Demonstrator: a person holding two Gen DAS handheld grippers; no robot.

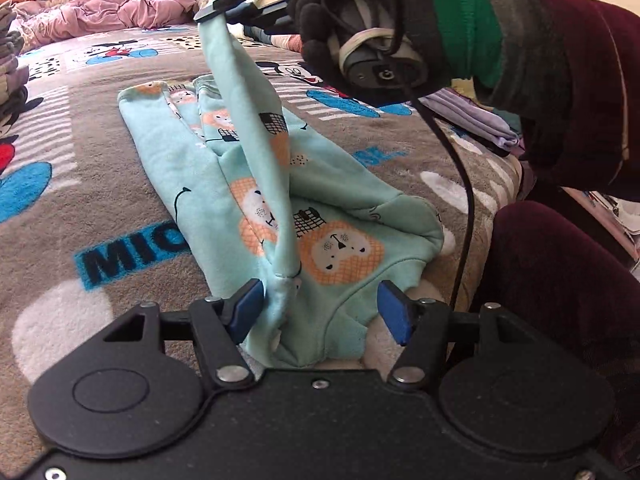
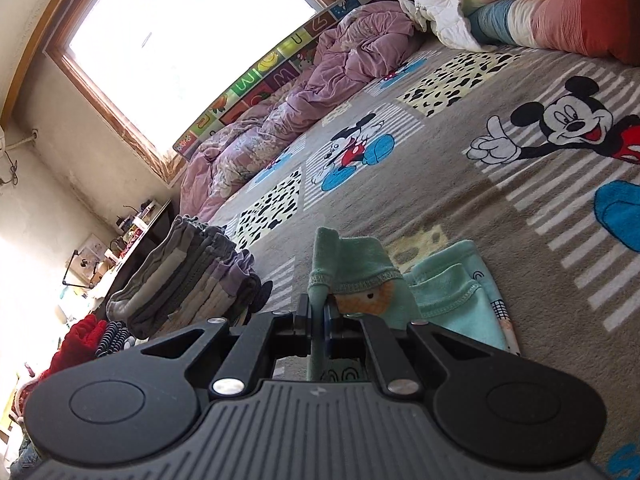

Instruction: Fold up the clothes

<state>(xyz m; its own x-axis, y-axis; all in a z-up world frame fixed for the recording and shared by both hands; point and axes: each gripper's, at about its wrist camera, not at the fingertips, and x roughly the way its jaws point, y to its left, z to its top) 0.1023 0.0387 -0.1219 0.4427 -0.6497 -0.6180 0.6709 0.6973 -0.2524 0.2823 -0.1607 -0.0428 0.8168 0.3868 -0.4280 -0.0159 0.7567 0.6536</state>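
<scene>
Pants [image 1: 224,184]: mint fleece, flat on the blanket [image 1: 80,128]; soft, light, limp.
Right gripper [image 2: 318,322]: clamped on a hem, lifting one leg.
Left gripper [image 1: 320,304]: wide apart, straddling the waistband, gripping nothing.
Hold: hems and waistband.

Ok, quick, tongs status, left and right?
Left tongs: open, around the mint trousers, not gripping.
Right tongs: closed on a lifted trouser cuff.

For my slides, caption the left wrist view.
Right hand-held gripper lifts a mint lion-print garment off the bed; left hand-held gripper open.
</scene>
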